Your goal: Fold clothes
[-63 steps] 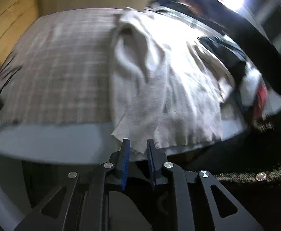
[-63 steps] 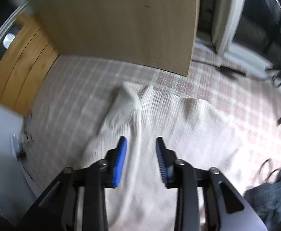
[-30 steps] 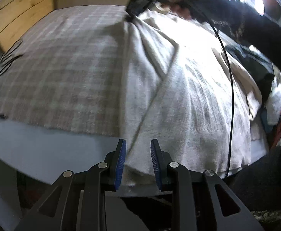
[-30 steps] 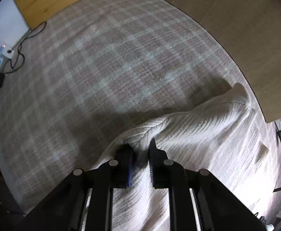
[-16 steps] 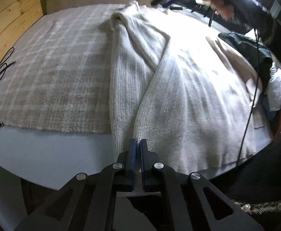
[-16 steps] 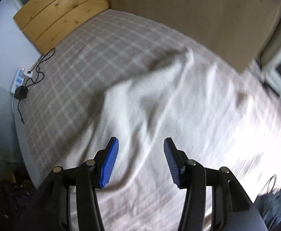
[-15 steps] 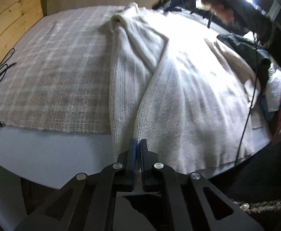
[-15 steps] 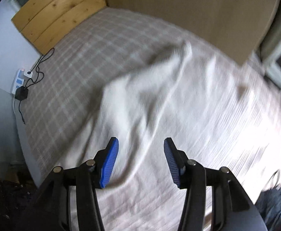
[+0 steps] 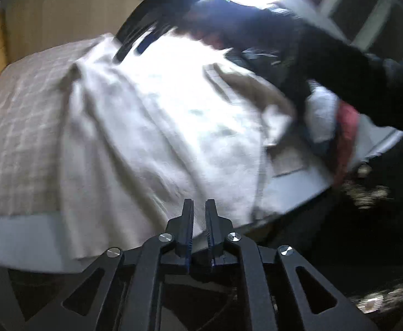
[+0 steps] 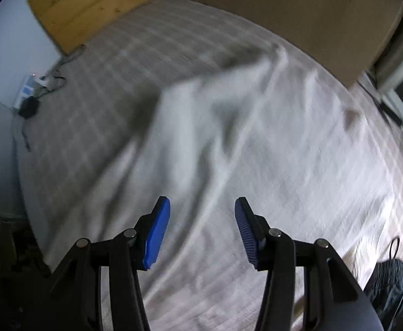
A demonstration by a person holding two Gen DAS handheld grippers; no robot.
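Here the cream sweater (image 9: pixel 151 127) lies spread across the plaid bed (image 9: pixel 16 127). At its near hem the left gripper (image 9: pixel 199 215) is opening its jaws, nothing gripped. Above the sweater the right gripper (image 10: pixel 202 226) hangs half open, empty.

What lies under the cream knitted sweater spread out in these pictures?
The cream sweater lies on a checked blanket that covers the bed; a pale sheet edge shows below it. Anything directly beneath the sweater is covered.

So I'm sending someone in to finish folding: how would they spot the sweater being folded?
Start at the bed with the plaid blanket. Spread across it lies the cream sweater, hem hanging over the near edge. Unlike the dark clothes heaped nearby, it is pale, ribbed knit.
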